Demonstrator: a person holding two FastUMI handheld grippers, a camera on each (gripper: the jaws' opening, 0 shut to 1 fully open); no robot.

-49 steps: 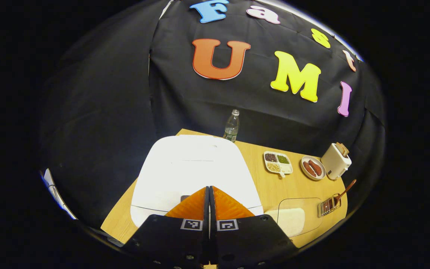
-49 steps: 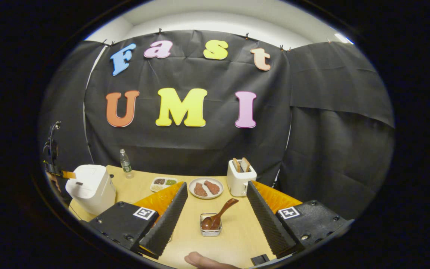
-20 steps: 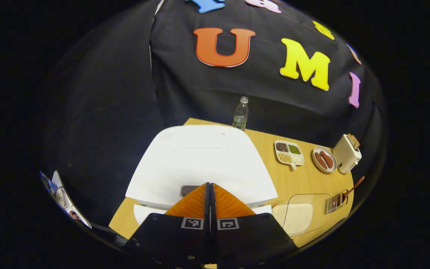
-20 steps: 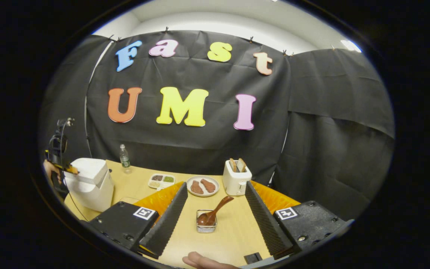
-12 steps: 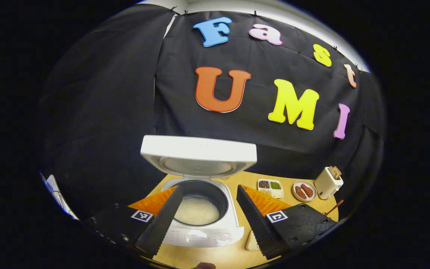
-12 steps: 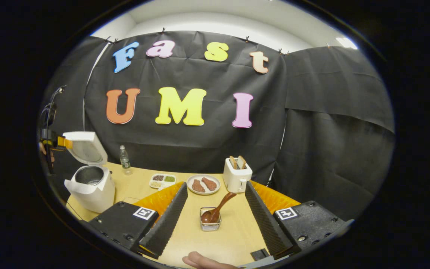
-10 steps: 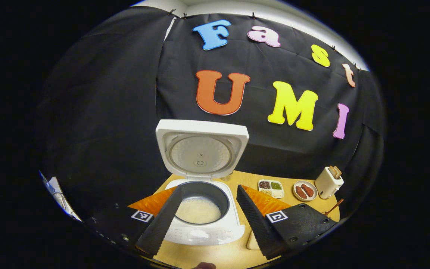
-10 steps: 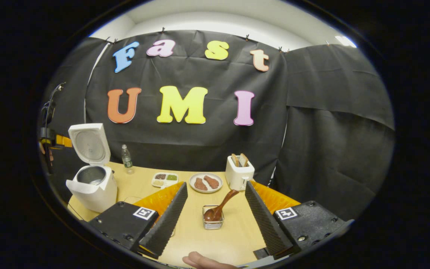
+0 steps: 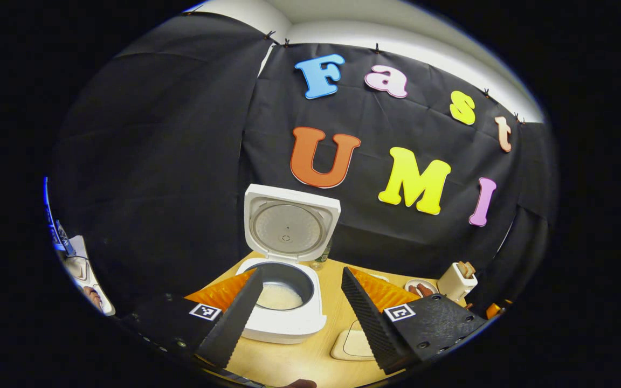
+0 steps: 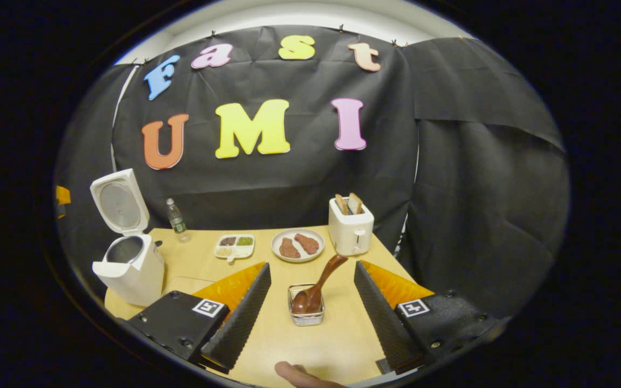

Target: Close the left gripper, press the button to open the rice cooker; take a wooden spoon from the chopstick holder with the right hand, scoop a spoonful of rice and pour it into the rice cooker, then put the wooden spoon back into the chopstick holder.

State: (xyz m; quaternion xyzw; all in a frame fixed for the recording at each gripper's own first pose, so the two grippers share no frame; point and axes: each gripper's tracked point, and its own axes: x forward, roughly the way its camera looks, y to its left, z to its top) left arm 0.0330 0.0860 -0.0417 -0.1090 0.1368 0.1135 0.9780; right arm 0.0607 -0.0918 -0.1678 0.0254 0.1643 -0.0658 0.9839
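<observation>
The white rice cooker (image 9: pixel 283 323) stands open with its lid (image 9: pixel 290 226) upright, and white rice lies in its dark pot (image 9: pixel 281 295). My left gripper (image 9: pixel 301 274) is open, a little back from the cooker's front and holding nothing. In the right gripper view the cooker (image 10: pixel 130 269) is at the table's far left. A brown wooden spoon (image 10: pixel 318 285) leans in a small wire chopstick holder (image 10: pixel 305 315). My right gripper (image 10: pixel 311 267) is open, with the spoon and holder ahead between its fingers and untouched. A clear box of rice (image 9: pixel 353 345) lies right of the cooker.
On the wooden table (image 10: pixel 202 258) stand a water bottle (image 10: pixel 176 218), a divided dish of beans (image 10: pixel 234 245), a plate with two brown pieces (image 10: pixel 296 244) and a white toaster (image 10: pixel 350 229) holding bread. A thumb (image 10: pixel 299 374) shows at the bottom edge.
The left gripper was shut against the cooker's button; the lid then sprang up. That gripper has since opened and drawn back. The right gripper stayed open and shifted slightly.
</observation>
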